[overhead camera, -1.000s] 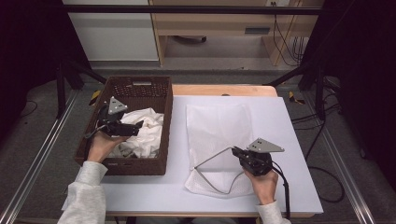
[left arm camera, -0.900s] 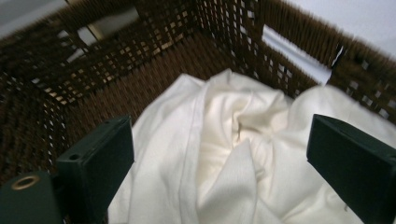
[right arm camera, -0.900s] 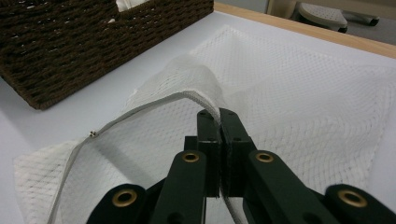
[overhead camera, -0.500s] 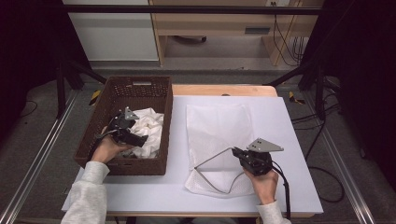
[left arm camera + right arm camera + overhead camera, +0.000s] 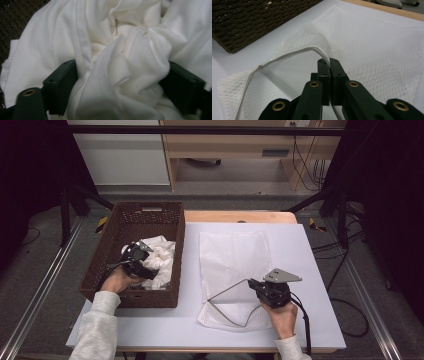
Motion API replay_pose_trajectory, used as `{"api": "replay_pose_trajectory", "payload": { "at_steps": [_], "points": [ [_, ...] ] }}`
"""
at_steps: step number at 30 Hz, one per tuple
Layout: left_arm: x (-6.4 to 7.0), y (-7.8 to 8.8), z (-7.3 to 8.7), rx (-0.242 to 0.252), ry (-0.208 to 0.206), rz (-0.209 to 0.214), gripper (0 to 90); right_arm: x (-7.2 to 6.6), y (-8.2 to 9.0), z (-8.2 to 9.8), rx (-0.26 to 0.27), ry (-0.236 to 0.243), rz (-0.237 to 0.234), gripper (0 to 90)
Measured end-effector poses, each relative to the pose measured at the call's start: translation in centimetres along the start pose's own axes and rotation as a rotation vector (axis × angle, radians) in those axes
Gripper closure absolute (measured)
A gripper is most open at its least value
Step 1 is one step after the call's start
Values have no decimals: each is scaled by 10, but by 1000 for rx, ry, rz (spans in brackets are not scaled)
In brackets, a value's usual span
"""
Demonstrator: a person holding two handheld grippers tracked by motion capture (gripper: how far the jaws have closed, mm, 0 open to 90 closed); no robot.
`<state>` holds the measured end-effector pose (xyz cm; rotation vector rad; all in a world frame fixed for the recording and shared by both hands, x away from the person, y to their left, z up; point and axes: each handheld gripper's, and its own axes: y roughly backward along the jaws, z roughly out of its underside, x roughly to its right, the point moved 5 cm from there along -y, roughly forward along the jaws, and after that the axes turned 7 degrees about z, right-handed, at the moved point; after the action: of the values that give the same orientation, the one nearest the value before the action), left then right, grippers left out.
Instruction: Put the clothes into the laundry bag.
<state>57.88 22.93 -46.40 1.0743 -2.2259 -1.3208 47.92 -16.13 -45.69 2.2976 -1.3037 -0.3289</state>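
White crumpled cloth lies in a brown woven basket. My left gripper is pushed down into it. Its jaws have just been closing but still stand wide, with a bunched fold of cloth between them. A white mesh bag lies flat on the white table. My right gripper is shut on the bag's stiff zip edge and holds the mouth lifted open toward the basket.
The basket's corner lies just left of the bag's mouth. The table's wooden far edge runs behind the bag. A cable trails from the right gripper. Bare white tabletop stretches to the right.
My left gripper has moved from the basket's left side toward the middle and sunk into the cloth. The right gripper and the bag have kept still.
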Motion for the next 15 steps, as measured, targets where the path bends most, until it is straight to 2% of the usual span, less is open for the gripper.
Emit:
{"api": "replay_pose_trajectory", "payload": {
  "at_steps": [4,8,12,15],
  "points": [
    [3,3,0,-10,-23,-2,370,0,-1,1,-7,-1,-2,884],
    [7,7,0,-5,-54,-25,542,1,-1,2,-13,-5,-1,884],
    [7,11,0,11,-47,-18,638,2,-1,3,-13,-13,-2,884],
    [7,14,-1,38,-38,-9,675,3,-1,3,-13,-12,-2,884]
  ]
}}
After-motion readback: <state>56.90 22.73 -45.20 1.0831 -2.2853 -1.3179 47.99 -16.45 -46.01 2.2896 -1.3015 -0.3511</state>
